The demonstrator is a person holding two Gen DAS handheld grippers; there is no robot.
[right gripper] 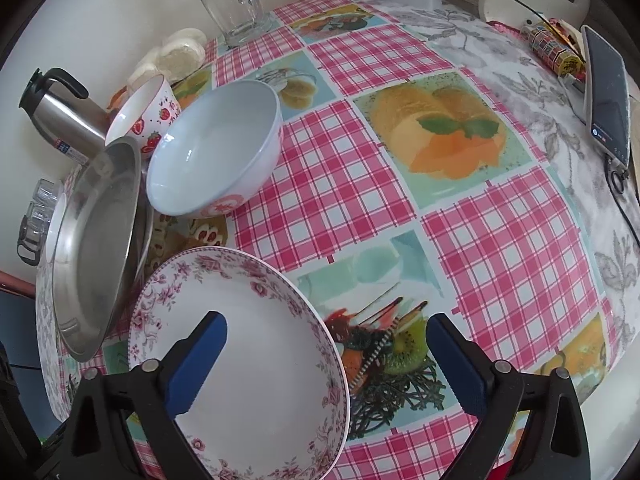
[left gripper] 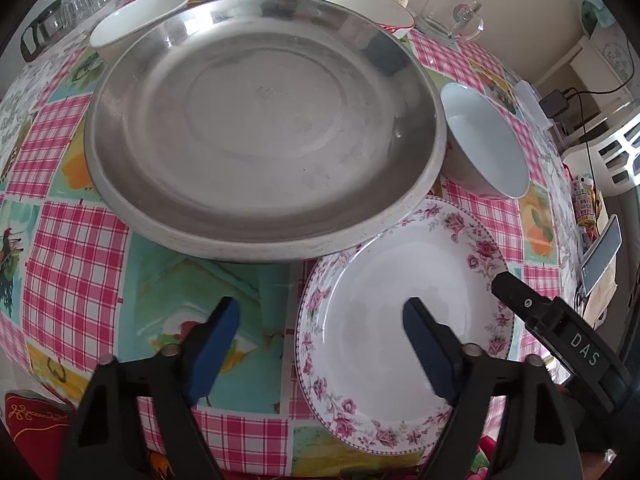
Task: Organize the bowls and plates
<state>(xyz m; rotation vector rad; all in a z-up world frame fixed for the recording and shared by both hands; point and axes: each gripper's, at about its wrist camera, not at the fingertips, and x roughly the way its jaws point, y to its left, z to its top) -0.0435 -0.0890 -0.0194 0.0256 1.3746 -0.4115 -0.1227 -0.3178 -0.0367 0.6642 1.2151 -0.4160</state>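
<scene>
A floral-rimmed white plate (left gripper: 400, 304) lies on the table at front right, its far edge tucked under a large steel plate (left gripper: 264, 120). My left gripper (left gripper: 322, 308) is open, straddling the floral plate's left rim. My right gripper (right gripper: 326, 330) is open, straddling the floral plate's (right gripper: 256, 344) right rim; one of its fingers (left gripper: 516, 292) shows in the left wrist view. A pale blue bowl (left gripper: 484, 140) sits right of the steel plate (right gripper: 96, 252). A white bowl (left gripper: 140, 16) and a strawberry bowl (right gripper: 148, 116) stand behind it.
A glass mug (right gripper: 236, 8), a steel thermos (right gripper: 60, 116), glasses (left gripper: 80, 4) and bread rolls (right gripper: 176, 56) line the back wall. A phone (right gripper: 608, 92), a charger with cables (left gripper: 554, 102) and a printed roll (right gripper: 556, 48) lie at the table's right edge.
</scene>
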